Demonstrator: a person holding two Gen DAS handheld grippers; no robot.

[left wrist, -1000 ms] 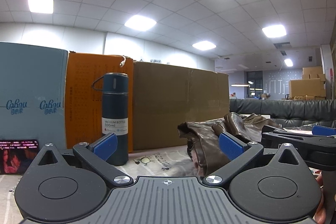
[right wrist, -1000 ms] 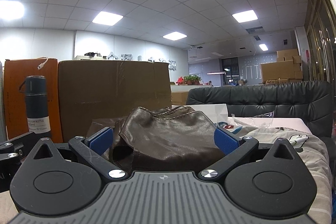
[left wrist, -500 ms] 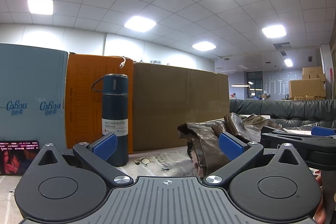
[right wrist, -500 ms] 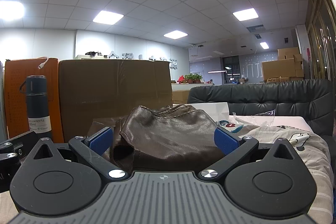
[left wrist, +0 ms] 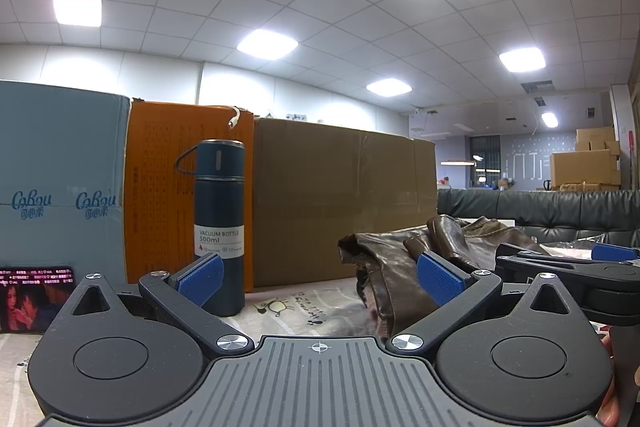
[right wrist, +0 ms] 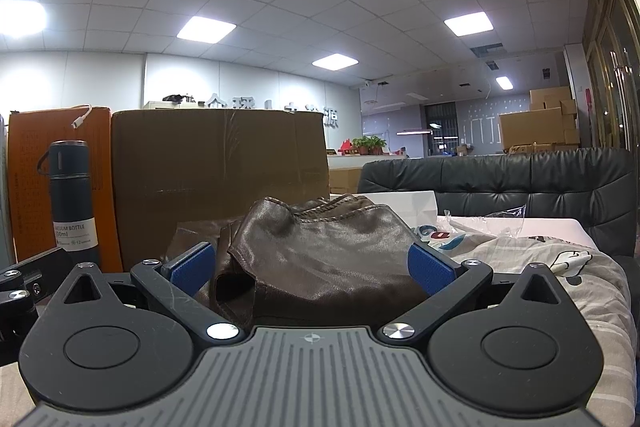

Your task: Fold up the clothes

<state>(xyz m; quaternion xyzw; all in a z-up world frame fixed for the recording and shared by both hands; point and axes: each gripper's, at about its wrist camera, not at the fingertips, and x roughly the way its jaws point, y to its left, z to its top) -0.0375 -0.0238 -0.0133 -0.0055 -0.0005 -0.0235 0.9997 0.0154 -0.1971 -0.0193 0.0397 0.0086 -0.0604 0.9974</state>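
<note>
The left gripper (left wrist: 320,277) is sitting low over the cloth-covered table (left wrist: 304,307) with its blue fingers (left wrist: 200,277) spread wide and nothing between them. The right gripper (right wrist: 310,269) is likewise spread wide, pinching nothing. The brown leather garment (right wrist: 320,251) is lying in a crumpled heap straight ahead of the right gripper, filling the gap between its open fingers, though from this low angle it is hard to tell whether the pads are touching the leather or stopping just short. From the left gripper, the same heap is lying ahead and to the right, with one dangling edge just beyond the right finger.

Several things could be going wrong from here. The leather looks stiff and slick, so a shallow pinch on a bulging fold is likely to slip out once lifted. The heap is bunched in several layers; closing on it blindly risks catching two or three layers together, which would leave the garment twisted instead of spread flat. The two grippers are working close beside each other, so both reaching for the same fold could knock them together. The vacuum bottle (left wrist: 219,223) is standing upright just ahead of the left gripper's left finger, in front of the cardboard boxes (left wrist: 344,199); a wide sweep to that side, or a sleeve dragged across, could topple it. The patterned sheet (right wrist: 552,267) lying to the right of the right gripper could also get snagged along with the garment.
</note>
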